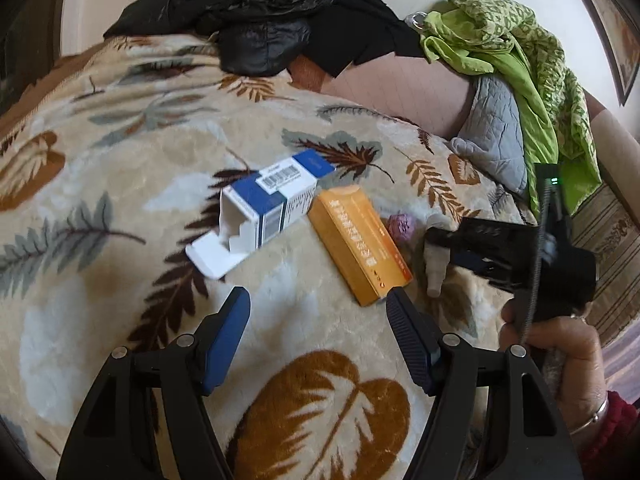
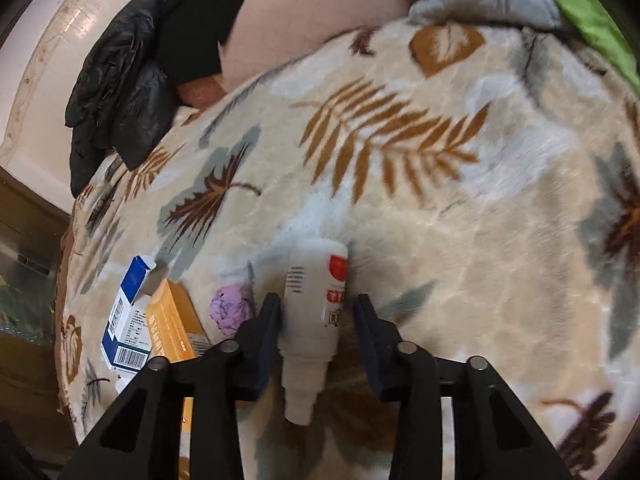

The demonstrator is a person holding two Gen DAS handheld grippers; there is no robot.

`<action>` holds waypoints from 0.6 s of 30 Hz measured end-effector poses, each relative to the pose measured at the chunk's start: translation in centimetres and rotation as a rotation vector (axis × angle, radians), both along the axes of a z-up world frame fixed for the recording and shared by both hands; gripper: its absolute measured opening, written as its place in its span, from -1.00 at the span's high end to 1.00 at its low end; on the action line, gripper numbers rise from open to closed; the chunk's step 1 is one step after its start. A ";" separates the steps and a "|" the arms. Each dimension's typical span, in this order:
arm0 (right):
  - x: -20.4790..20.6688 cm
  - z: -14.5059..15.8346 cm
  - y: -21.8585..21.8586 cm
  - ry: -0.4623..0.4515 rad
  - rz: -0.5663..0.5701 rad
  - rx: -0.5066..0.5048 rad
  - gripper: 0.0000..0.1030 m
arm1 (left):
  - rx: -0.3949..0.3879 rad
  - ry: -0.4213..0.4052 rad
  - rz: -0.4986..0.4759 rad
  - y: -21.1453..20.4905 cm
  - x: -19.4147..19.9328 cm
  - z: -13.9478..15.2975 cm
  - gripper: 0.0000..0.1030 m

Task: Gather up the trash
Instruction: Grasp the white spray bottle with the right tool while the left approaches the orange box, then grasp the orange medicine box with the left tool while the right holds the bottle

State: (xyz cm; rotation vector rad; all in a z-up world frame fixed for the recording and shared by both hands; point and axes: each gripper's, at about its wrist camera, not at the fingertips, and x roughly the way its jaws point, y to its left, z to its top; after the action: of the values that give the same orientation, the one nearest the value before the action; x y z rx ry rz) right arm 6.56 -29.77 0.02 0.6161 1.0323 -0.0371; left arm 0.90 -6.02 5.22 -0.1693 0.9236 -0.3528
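Bottle, small white plastic with red label (image 2: 316, 312), lying on leaf-print fleece blanket (image 2: 440, 220) | right gripper (image 2: 316, 308) straddles it, jaws apart, seemingly not yet pinching, so I can close across its width | left gripper (image 1: 318, 302) wide open, empty, hovering near orange cardboard box (image 1: 358, 242).

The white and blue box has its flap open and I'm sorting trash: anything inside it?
The white and blue box shows only bare white walls near its mouth; its deeper end is hidden.

A black jacket (image 1: 256, 12) and green cloth (image 1: 516, 52) lie on the leaf-patterned blanket (image 1: 120, 160).
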 end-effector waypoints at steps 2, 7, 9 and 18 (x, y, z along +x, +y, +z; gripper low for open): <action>-0.3 0.1 0.4 -0.021 0.002 -0.030 0.34 | -0.005 0.010 -0.003 -0.2 0.3 -0.3 -0.35; -3.2 1.4 0.0 -0.058 -0.006 -0.012 0.36 | -0.035 0.040 -0.002 -1.4 1.5 -0.6 -0.35; -5.2 2.4 -0.3 -0.088 -0.026 -0.034 0.36 | -0.032 0.047 -0.008 -2.4 2.2 -0.7 -0.35; -12.3 4.9 -2.0 -0.177 -0.115 -0.052 0.36 | 0.109 0.134 0.048 -7.4 7.2 -3.2 -0.35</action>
State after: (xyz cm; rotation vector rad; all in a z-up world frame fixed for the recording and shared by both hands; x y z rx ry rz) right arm -5.69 -31.82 4.92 0.6199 0.8219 -0.1078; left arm 8.12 -13.45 1.99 -0.1153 1.0668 -0.2482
